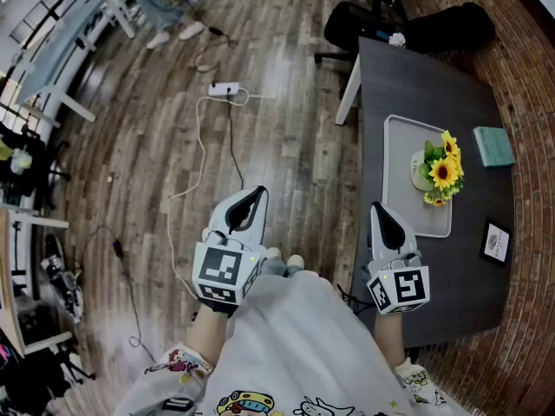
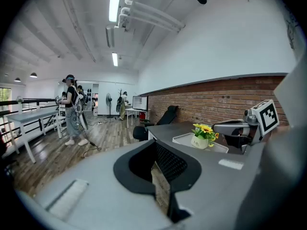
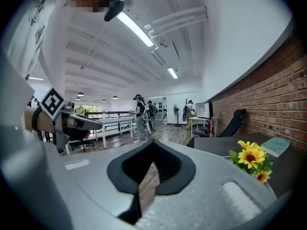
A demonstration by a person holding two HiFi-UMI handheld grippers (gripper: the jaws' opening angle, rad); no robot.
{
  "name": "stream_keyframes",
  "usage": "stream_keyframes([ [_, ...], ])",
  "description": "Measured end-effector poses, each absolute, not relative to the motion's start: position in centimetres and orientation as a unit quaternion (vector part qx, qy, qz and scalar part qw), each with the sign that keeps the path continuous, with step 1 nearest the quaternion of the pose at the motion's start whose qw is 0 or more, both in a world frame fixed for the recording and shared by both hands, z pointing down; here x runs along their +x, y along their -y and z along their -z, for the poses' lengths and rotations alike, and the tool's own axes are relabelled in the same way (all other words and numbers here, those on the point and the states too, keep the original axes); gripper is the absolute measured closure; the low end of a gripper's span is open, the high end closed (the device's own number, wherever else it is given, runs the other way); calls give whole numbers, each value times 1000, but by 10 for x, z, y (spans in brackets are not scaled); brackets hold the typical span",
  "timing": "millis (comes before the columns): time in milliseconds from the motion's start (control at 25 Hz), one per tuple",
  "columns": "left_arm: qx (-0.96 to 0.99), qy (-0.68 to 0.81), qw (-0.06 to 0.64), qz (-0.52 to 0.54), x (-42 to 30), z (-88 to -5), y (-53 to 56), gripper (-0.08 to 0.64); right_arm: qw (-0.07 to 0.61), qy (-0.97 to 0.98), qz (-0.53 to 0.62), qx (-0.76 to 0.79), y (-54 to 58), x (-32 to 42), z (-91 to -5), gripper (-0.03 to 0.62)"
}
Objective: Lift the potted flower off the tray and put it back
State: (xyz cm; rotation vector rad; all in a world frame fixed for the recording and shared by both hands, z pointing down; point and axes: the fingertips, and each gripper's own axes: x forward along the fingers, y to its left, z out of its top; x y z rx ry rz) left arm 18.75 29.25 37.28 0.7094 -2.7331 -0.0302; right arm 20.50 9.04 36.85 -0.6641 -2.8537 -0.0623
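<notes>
The potted flower (image 1: 440,173), yellow sunflowers in a pale round pot, stands on a white tray (image 1: 401,137) on the dark grey table (image 1: 416,85) at the right. My right gripper (image 1: 382,212) is shut and empty at the table's near left edge, just short of the tray's near end. Further left, over the wooden floor, my left gripper (image 1: 254,198) is also shut on nothing. The left gripper view shows the pot (image 2: 200,141) on the tray (image 2: 180,138) beyond my shut gripper (image 2: 155,152). From the right gripper (image 3: 152,150), the sunflowers (image 3: 253,161) appear close at the right.
A teal book (image 1: 494,146) and a small framed card (image 1: 495,241) lie on the table right of the tray. A black chair (image 1: 351,24) stands at the table's far end. A power strip with cable (image 1: 225,89) crosses the floor. A person (image 1: 165,7) stands far off.
</notes>
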Motion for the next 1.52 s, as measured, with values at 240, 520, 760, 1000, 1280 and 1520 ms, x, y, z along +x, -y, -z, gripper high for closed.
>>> stream_keyframes([
  [240, 225, 960, 166, -6, 192, -373, -301, 548, 109, 970, -2, -219, -83, 201, -373, 591],
  [520, 216, 963, 159, -9, 202, -370, -303, 529, 111, 967, -25, -227, -75, 211, -375, 546],
  [760, 225, 963, 147, -3, 183, -368, -303, 486, 107, 965, -31, -236, -83, 200, -373, 505],
  [1000, 251, 958, 136, 8, 133, -373, -304, 463, 105, 968, -24, -228, -96, 158, -372, 476],
  [1280, 277, 951, 133, 13, 45, -376, -315, 440, 109, 973, -23, -203, -107, 85, -372, 451],
  [1520, 296, 945, 141, 4, -14, -381, -327, 423, 114, 976, -30, -184, -118, 33, -377, 433],
])
